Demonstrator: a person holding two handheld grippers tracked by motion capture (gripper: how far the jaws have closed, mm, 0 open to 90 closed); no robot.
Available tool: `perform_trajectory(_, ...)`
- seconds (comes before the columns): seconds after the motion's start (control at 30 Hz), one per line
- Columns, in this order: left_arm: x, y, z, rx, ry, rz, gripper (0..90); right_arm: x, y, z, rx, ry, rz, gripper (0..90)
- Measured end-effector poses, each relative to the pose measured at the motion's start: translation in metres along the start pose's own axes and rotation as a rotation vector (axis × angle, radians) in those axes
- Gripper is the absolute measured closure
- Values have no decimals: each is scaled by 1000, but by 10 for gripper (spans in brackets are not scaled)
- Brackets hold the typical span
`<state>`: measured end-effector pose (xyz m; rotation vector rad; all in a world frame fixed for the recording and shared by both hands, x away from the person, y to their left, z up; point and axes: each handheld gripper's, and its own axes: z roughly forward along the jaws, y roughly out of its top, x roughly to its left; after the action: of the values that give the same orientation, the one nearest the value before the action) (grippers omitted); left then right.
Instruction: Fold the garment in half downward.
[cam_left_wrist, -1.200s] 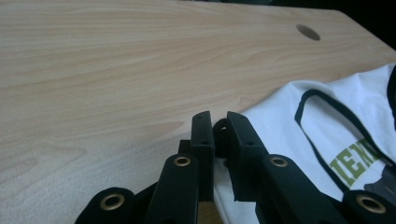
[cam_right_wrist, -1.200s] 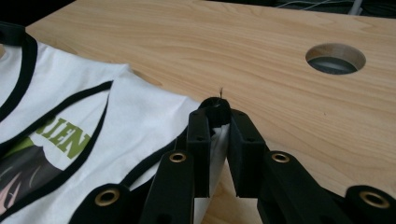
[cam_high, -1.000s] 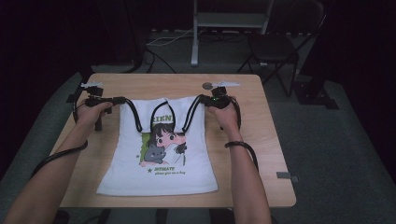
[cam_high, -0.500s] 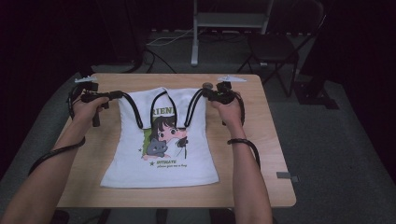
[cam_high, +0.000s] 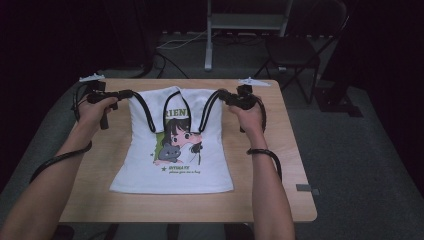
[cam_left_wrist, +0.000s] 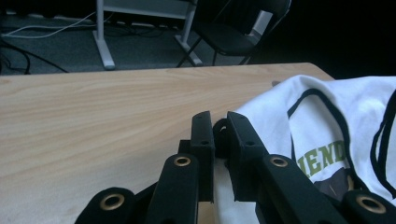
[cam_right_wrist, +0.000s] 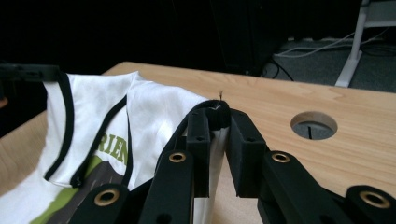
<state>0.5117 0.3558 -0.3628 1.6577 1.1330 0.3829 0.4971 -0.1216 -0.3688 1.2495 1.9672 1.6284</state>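
Observation:
A white sleeveless shirt (cam_high: 175, 170) with black trim and a cartoon print lies face up on the wooden table (cam_high: 280, 190). Its two shoulder straps are raised off the far end. My left gripper (cam_high: 125, 94) is shut on the left strap. In the left gripper view the jaws (cam_left_wrist: 219, 128) are pressed together at the shirt's (cam_left_wrist: 317, 116) edge. My right gripper (cam_high: 223, 95) is shut on the right strap. In the right gripper view the black-trimmed strap (cam_right_wrist: 215, 111) is pinched between the jaws, and the shirt (cam_right_wrist: 154, 112) hangs away to the left.
A round cable hole (cam_right_wrist: 314, 124) is cut in the tabletop (cam_right_wrist: 364, 154) close to my right gripper. Beyond the table's far edge stand a dark chair (cam_high: 300, 50) and a metal stand (cam_high: 210, 35) on the grey floor. Bare wood (cam_left_wrist: 93, 107) lies on both sides of the shirt.
Both grippers have moved toward the far edge, dragging the shirt along the table. The shirt's hem has slid away from the near edge.

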Motion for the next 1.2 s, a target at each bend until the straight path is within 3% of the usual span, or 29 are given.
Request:
perform_trajectory(0.4,-12,6,2,-17,-32,27,816,-5,-5,-18,-12,-9,0,799)
perform_trajectory(0.93,-19,-1,-13,-44,-50,26,816,0,-12,-35,-13,3,-13,799)
perform_trajectory(1.2,-22,-4,-18,-40,-59,49,816,-2,-20,-41,2,8,-10,797)
